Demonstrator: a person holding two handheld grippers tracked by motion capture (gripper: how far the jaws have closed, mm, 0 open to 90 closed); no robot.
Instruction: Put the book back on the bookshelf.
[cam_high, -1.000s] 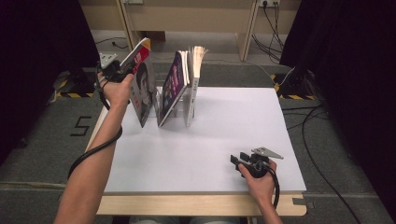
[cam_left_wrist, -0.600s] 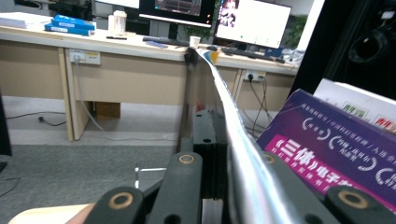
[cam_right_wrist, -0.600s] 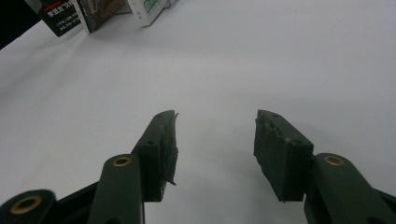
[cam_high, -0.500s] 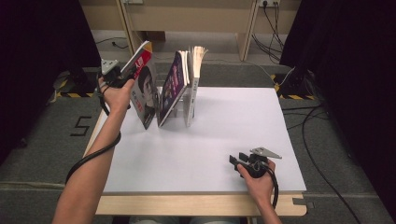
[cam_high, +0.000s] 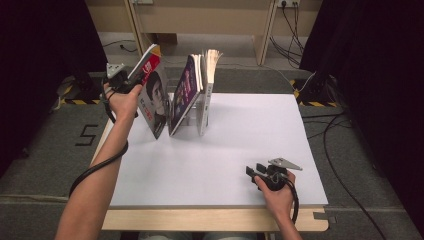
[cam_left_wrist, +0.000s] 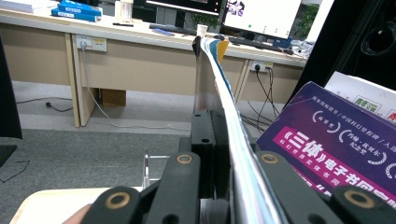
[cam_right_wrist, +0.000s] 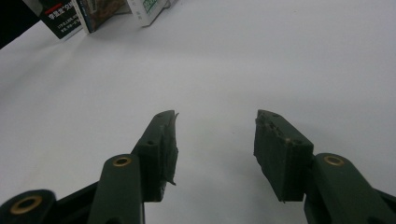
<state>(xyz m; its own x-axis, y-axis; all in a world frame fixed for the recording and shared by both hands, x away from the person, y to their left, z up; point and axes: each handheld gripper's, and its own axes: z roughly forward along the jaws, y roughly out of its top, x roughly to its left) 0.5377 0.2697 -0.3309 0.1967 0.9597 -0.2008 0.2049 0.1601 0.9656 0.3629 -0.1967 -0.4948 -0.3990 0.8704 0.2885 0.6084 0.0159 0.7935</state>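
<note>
A thin book with a face on its cover (cam_high: 156, 102) stands tilted at the table's far left, its lower edge on the white tabletop (cam_high: 240, 130). My left gripper (cam_high: 134, 84) grips it near its top edge. In the left gripper view the jaws are closed on the book's thin edge (cam_left_wrist: 236, 140), and they have just been opening slightly with the book still between them. A purple book (cam_high: 184, 92) leans to the right of it, also seen close by as a purple cover (cam_left_wrist: 336, 140). My right gripper (cam_high: 251, 173) rests on the table at the front right, open and empty (cam_right_wrist: 215, 135).
A pale book (cam_high: 208, 82) stands upright to the right of the purple one, in a clear stand (cam_high: 192, 116). Desks and cables lie beyond the table's far edge. Both forearms come in from the bottom. The books' lower ends (cam_right_wrist: 79, 16) show far off in the right gripper view.
The left hand and its book have shifted only slightly. The right gripper has stayed where it was.
</note>
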